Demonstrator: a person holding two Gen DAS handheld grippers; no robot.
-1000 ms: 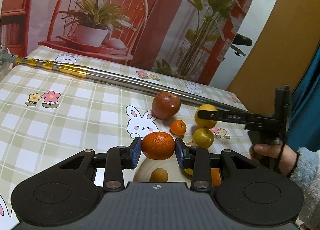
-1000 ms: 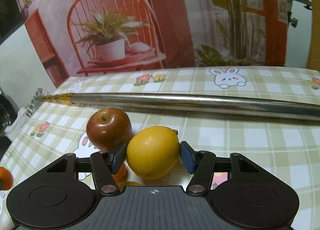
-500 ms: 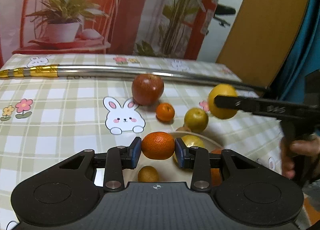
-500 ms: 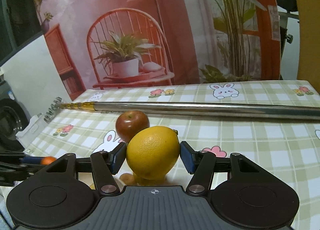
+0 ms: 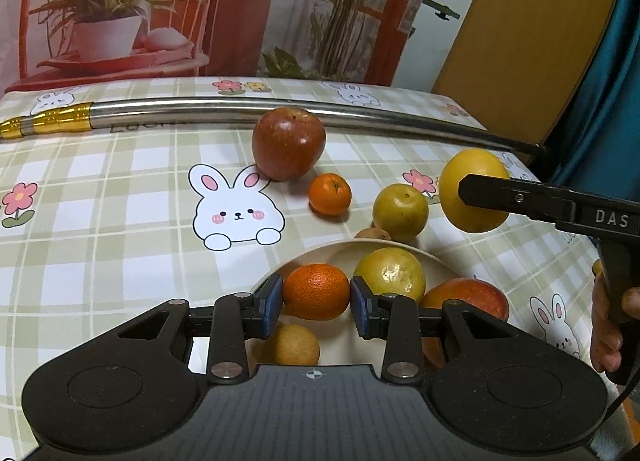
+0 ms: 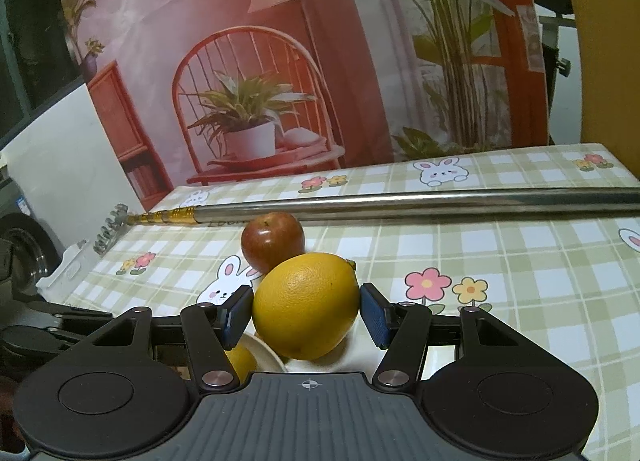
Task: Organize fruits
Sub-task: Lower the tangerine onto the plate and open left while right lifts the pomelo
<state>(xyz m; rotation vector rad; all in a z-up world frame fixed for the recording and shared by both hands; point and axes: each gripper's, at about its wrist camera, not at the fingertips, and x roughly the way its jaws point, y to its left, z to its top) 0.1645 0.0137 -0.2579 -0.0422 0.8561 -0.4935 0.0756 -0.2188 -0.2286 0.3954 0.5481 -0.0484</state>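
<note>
My left gripper (image 5: 317, 293) is shut on an orange (image 5: 316, 291) and holds it over the cream plate (image 5: 340, 251). The plate holds a yellow-green fruit (image 5: 390, 273), a red-orange fruit (image 5: 468, 297) and a small brown fruit (image 5: 296, 345). My right gripper (image 6: 306, 311) is shut on a big yellow citrus fruit (image 6: 306, 305), held in the air right of the plate; it also shows in the left wrist view (image 5: 472, 191). On the cloth lie a red apple (image 5: 288, 143), a small tangerine (image 5: 330, 193) and a yellow-green fruit (image 5: 400, 211).
A long metal pole (image 5: 240, 107) with a gold end lies across the table behind the fruit. The checked bunny tablecloth (image 5: 100, 189) covers the table. A printed backdrop stands at the far edge. The table's right edge is near my right hand (image 5: 608, 325).
My left gripper has moved forward and to the right with the orange, over the plate. My right gripper has lifted the yellow citrus up and back from the apple.
</note>
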